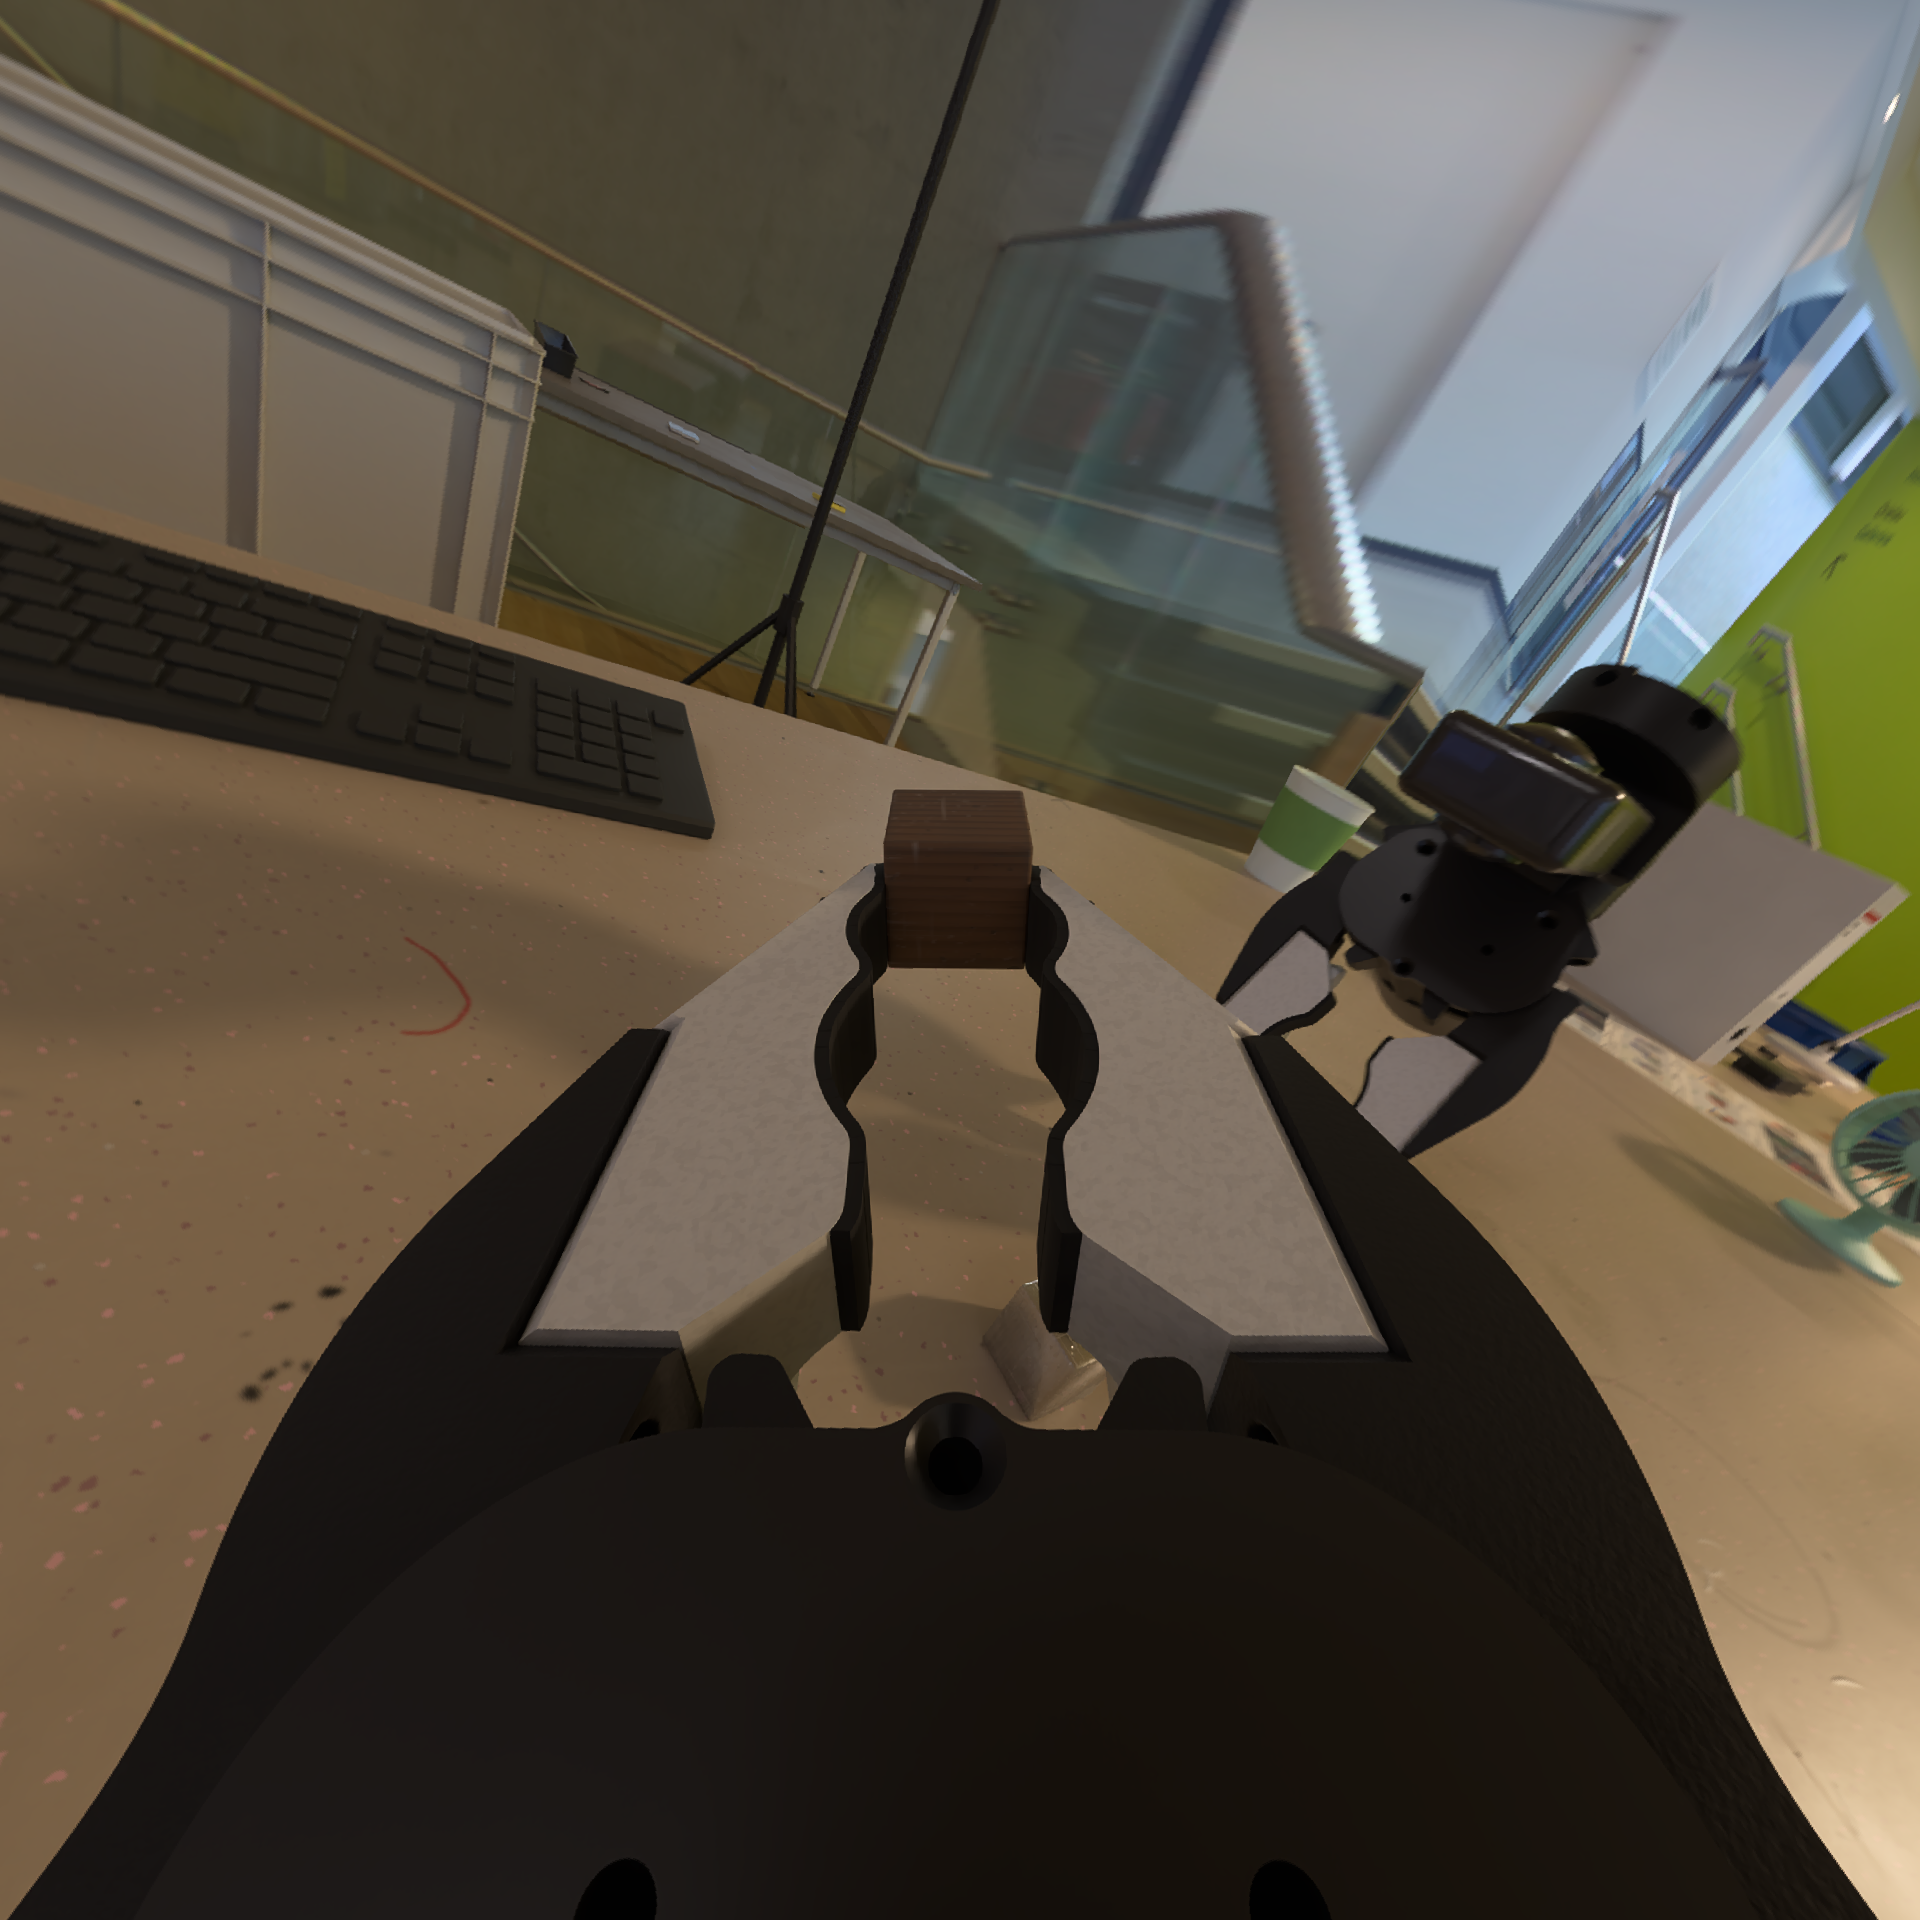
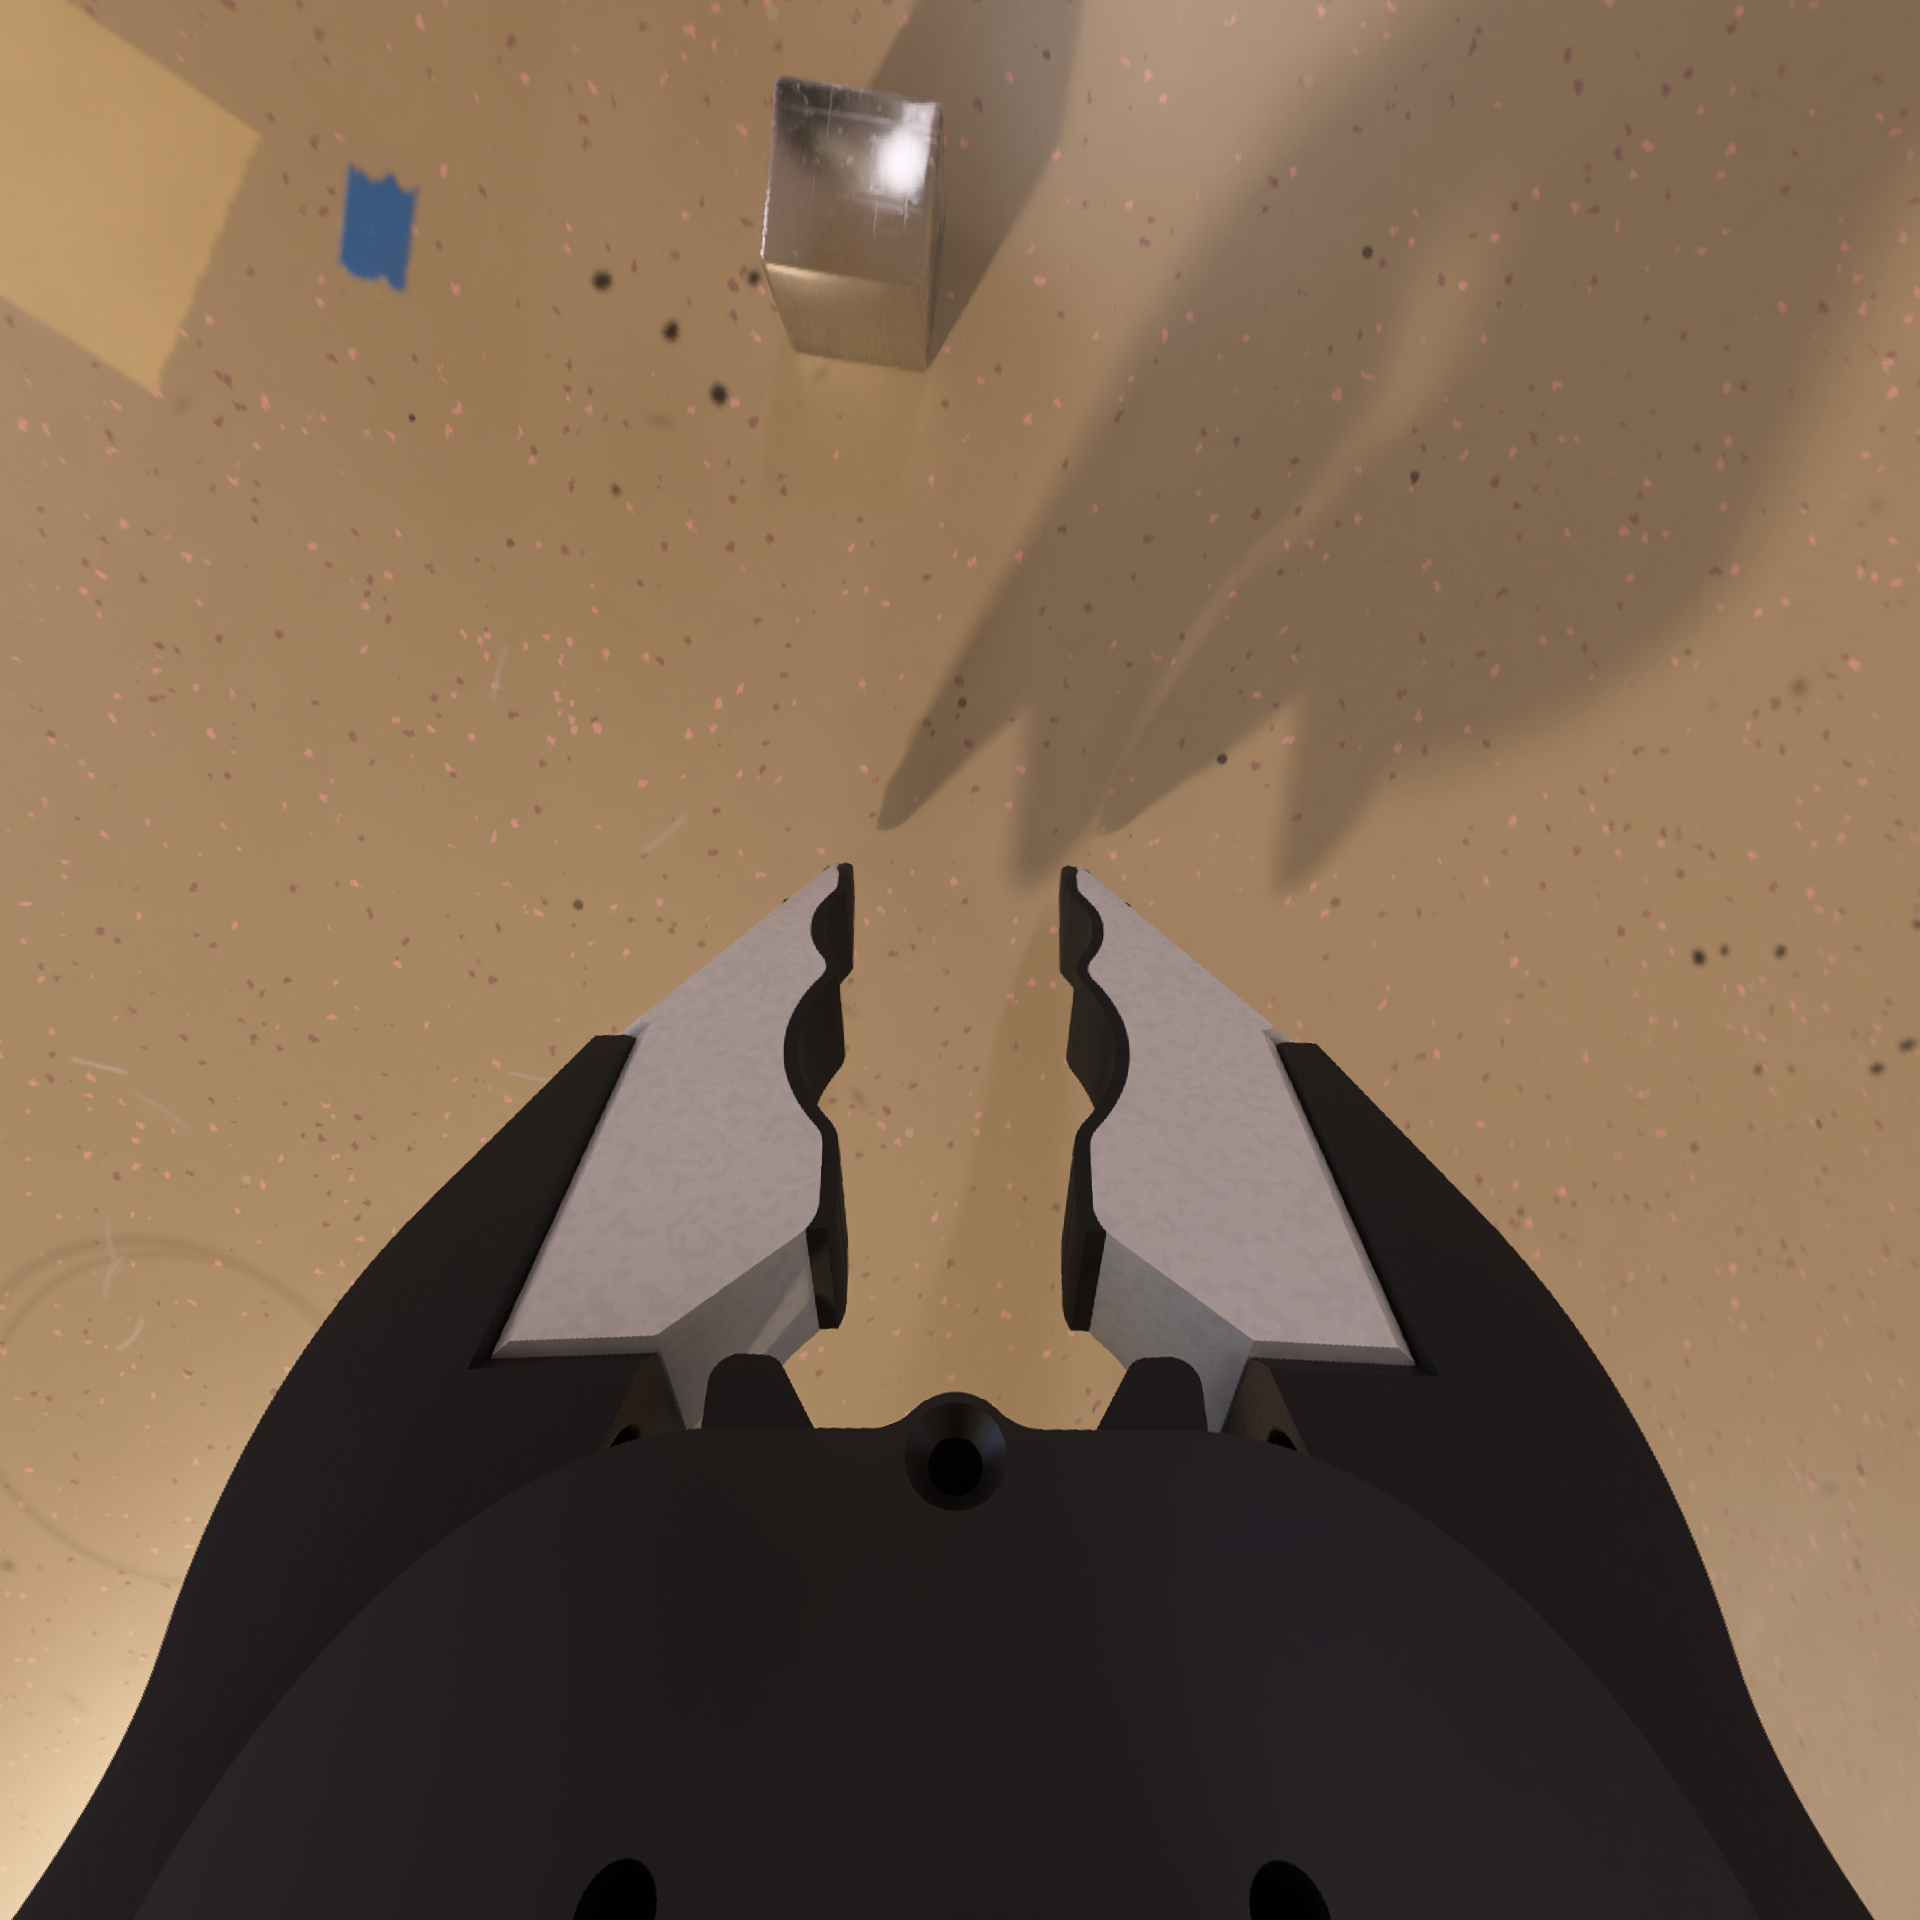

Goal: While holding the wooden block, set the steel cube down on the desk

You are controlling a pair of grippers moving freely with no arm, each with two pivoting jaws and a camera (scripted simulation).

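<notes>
My left gripper (image 1: pixel 956 883) is shut on the brown wooden block (image 1: pixel 954 891), held between its fingertips above the desk. In the right wrist view my right gripper (image 2: pixel 956 883) is open and empty, pointing down at the speckled desk (image 2: pixel 416 727). The shiny steel cube (image 2: pixel 852 218) rests on the desk ahead of those fingertips and a little left, well apart from them. The right gripper also shows in the left wrist view (image 1: pixel 1340 1029), to the right of the block, with its fingers spread. A grey steel-like corner (image 1: pixel 1039 1361) peeks out under my left gripper.
A black keyboard (image 1: pixel 343 675) lies at the left with a white crate (image 1: pixel 249 384) behind it. A green and white cup (image 1: pixel 1304 826), a white monitor (image 1: pixel 1714 935) and a teal desk fan (image 1: pixel 1870 1174) stand at the right. Blue tape (image 2: pixel 377 229) and a tan sheet (image 2: pixel 104 197) lie left of the cube.
</notes>
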